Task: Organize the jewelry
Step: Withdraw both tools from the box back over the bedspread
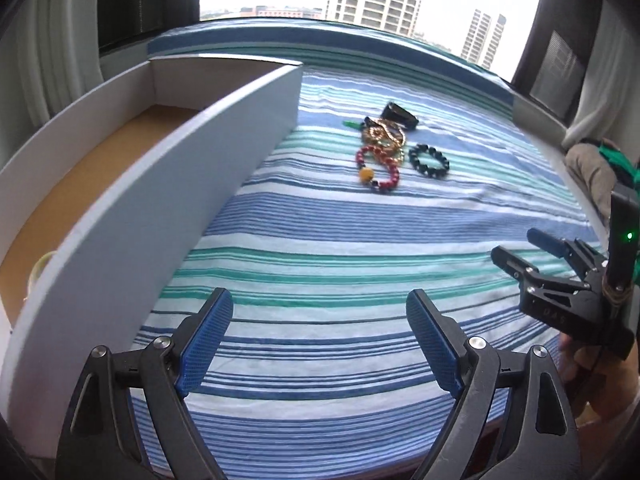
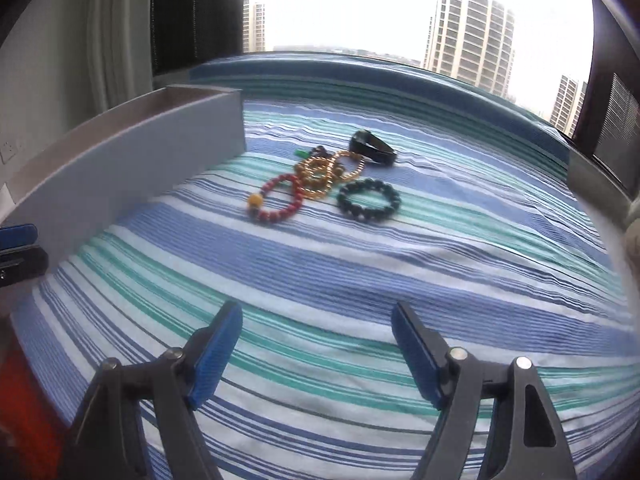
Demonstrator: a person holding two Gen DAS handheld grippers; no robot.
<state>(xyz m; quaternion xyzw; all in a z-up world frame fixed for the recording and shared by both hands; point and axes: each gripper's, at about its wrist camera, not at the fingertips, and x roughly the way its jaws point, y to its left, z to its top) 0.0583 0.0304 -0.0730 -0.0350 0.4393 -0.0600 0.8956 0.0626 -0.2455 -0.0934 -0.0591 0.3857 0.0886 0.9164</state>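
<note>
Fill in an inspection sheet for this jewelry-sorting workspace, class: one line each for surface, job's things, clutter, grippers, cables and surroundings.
Surface: striped bedsheet, blue, green and white, slightly wrinkled.
Job's things: red bead bracelet, gold bead chain, dark bead bracelet and black band grouped on the sheet; open white box to their left, a pale ring inside.
Clutter: small green piece behind the gold chain.
Grippers: left hand-held gripper and right hand-held gripper both open, nothing between the pads, short of the jewelry.
Cables: nothing seen.
Surroundings: window with tower blocks outside; curtain at left.
</note>
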